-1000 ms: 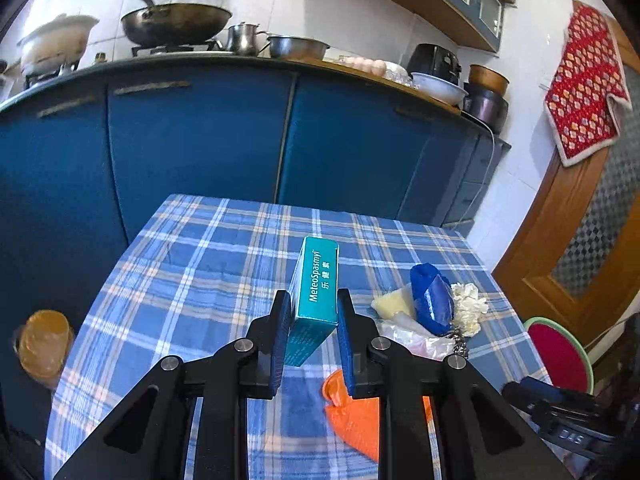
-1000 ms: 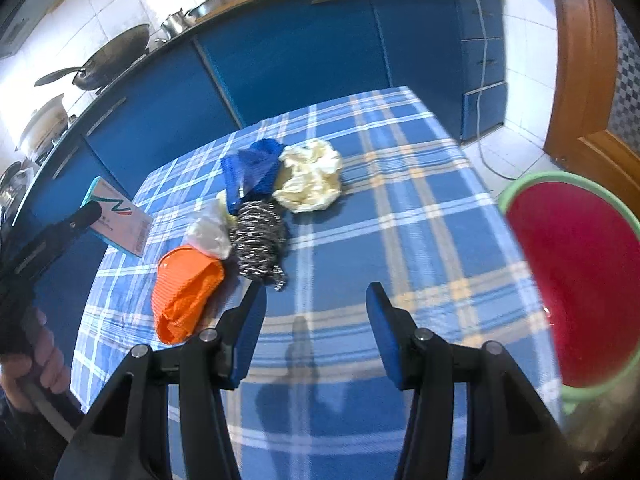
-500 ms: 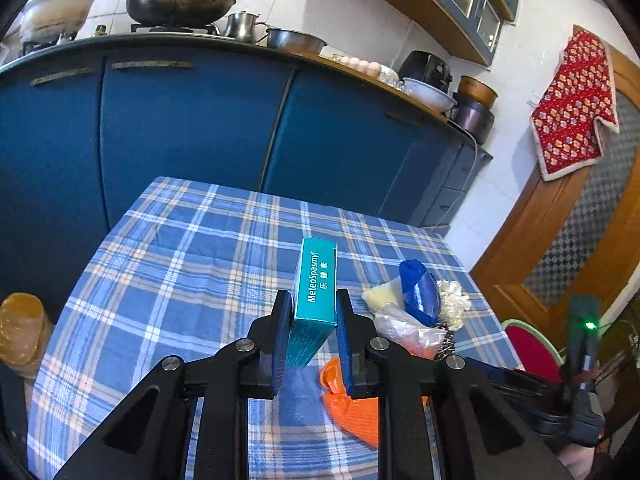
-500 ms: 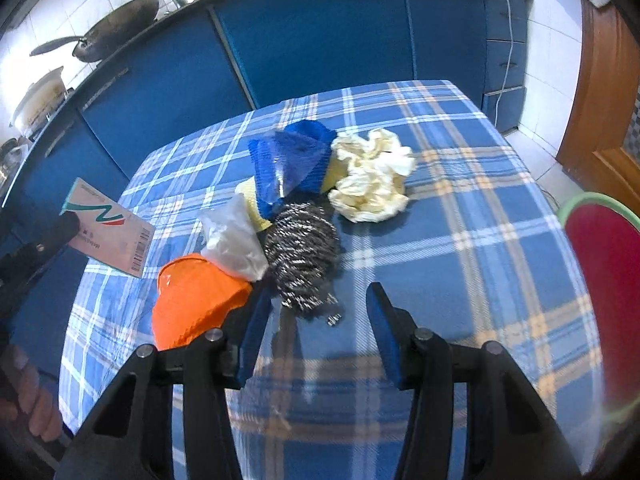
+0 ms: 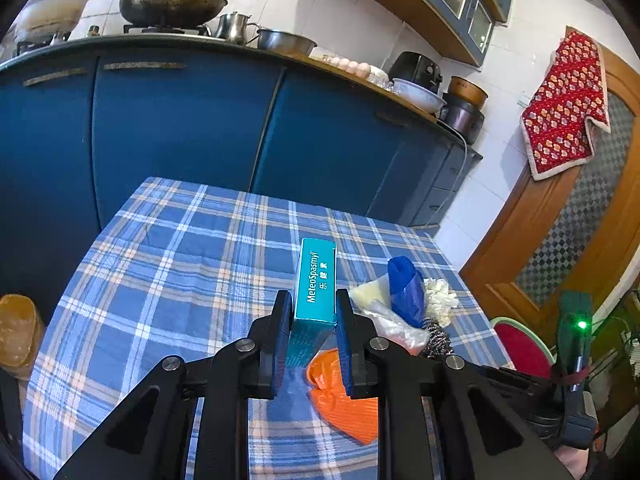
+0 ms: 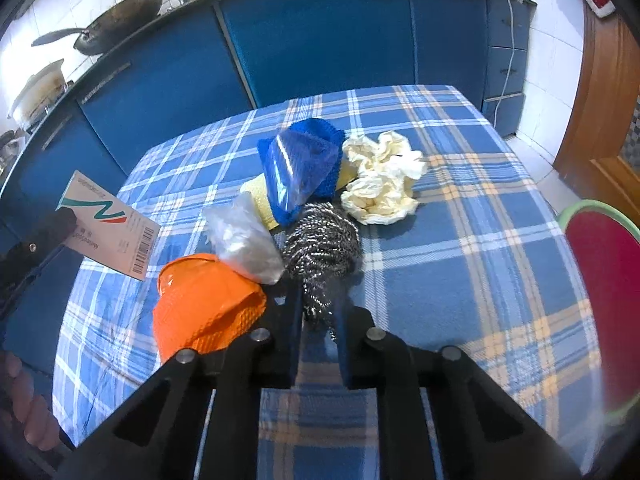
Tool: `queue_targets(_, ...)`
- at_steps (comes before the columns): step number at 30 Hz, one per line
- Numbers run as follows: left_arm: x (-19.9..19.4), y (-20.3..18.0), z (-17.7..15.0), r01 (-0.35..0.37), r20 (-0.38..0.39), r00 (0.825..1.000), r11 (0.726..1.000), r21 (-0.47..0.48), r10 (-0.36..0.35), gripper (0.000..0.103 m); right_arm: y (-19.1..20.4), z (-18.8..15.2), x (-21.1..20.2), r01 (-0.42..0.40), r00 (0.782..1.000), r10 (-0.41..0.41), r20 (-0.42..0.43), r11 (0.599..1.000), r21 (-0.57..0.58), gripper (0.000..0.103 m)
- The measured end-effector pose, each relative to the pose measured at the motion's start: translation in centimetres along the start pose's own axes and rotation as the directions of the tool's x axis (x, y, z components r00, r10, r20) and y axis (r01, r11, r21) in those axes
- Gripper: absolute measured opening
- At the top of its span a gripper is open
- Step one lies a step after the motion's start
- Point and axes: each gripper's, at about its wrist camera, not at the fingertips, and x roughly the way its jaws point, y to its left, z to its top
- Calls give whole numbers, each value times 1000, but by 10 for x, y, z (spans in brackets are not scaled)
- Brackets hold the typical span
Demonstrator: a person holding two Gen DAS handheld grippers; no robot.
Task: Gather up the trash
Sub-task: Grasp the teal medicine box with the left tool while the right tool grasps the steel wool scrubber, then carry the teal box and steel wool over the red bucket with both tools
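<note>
Blue cabinets [image 5: 180, 128], white tiled wall [image 5: 352, 12], wooden door [image 5: 560, 248], checked tablecloth [image 5: 180, 264].

Our left gripper [image 5: 311, 322] clamps the medicine box [image 5: 316, 284]; our right gripper [image 6: 318, 308] pinches the steel scourer [image 6: 320, 244], angled downward.

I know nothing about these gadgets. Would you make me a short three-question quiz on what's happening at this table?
1. True or false: the left gripper holds the teal medicine box above the checked tablecloth.
2. What has the right gripper shut on? A) crumpled paper B) steel wool scourer C) orange mesh bag
3. Fill in: the red basin has a ____ rim.

Key: 1 true; 2 B; 3 green.
</note>
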Motion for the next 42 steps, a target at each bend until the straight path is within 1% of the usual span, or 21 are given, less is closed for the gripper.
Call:
queue_targets(3,-7,-7,0,0,10,1000,1000,9,0,21,-3,-3,-12,-11,1000,11,14,1000,5,16)
queue_targets(10,-26,-33,0,15,30,999,999,42,-16,21,-10,-13,-50,-38,996,37,75,999,17,14)
queue_targets(18,-38,-66,-3,68,21,997,995,73,-70,21,-23,-23,-88,-44,990,38,139,998,42,13)
queue_targets(23,-41,-86,-5,106,8,994,990,97,-107,21,-39,-30,-110,-31,985,18,172,997,71,13)
queue_targets(30,-32,-122,-8,170,-38,985,976,135,-166,21,-67,-37,-137,-11,976,-17,217,992,127,13)
queue_targets(38,-17,-169,-14,231,-79,972,954,190,-220,21,-103,-46,-157,16,966,-63,251,982,186,13)
queue_targets(42,-7,-191,-17,261,-106,964,944,201,-244,21,-123,-50,-164,25,961,-84,264,976,218,13)
